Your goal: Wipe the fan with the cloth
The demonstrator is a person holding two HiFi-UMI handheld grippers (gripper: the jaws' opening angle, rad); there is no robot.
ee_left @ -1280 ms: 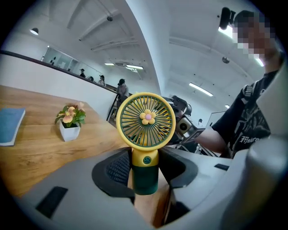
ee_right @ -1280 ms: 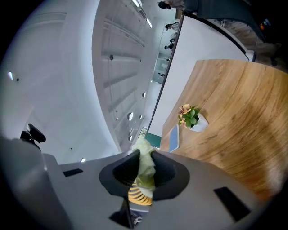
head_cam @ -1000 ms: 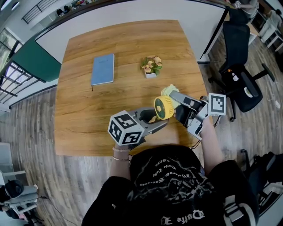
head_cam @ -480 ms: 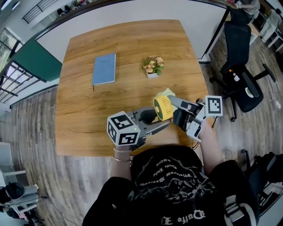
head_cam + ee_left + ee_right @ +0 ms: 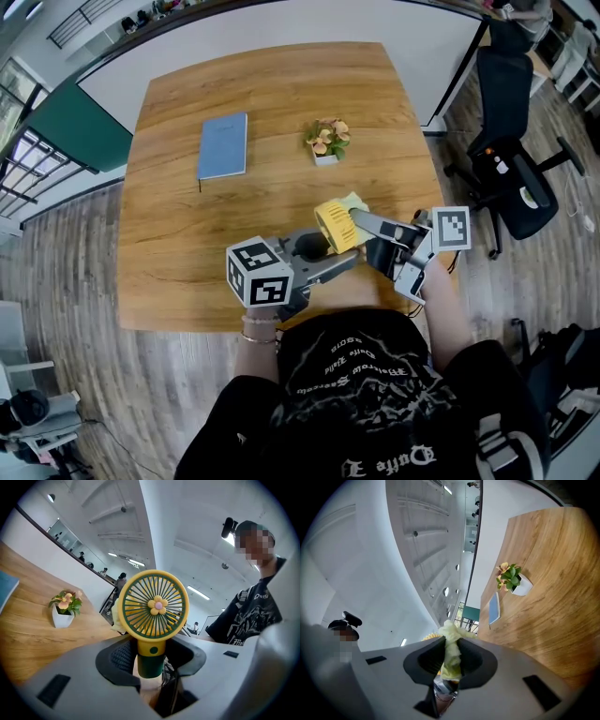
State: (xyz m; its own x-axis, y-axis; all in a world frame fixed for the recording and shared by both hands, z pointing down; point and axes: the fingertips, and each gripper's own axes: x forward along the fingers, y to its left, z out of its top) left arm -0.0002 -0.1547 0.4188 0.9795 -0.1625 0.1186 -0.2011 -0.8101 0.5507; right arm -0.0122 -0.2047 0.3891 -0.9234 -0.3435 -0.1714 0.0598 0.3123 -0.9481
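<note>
Tabletop of light brown wood (image 5: 187,234) fills the head view. Above its near right edge, the left gripper (image 5: 150,660) clamps its jaws on the dark green handle of a small round yellow fan with a flower hub (image 5: 153,605), held upright. The right gripper (image 5: 450,660) pinches a crumpled pale yellow-green cloth (image 5: 451,648) between narrow jaws, just behind the fan's head; whether they touch is unclear. Farther off lie a flat blue notebook (image 5: 222,145) and a small white pot of flowers (image 5: 325,141).

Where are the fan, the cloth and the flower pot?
fan (image 5: 157,604), left gripper view, middle of its grille.
cloth (image 5: 451,654), right gripper view, its bunched middle.
flower pot (image 5: 60,619), left gripper view, its white side.
</note>
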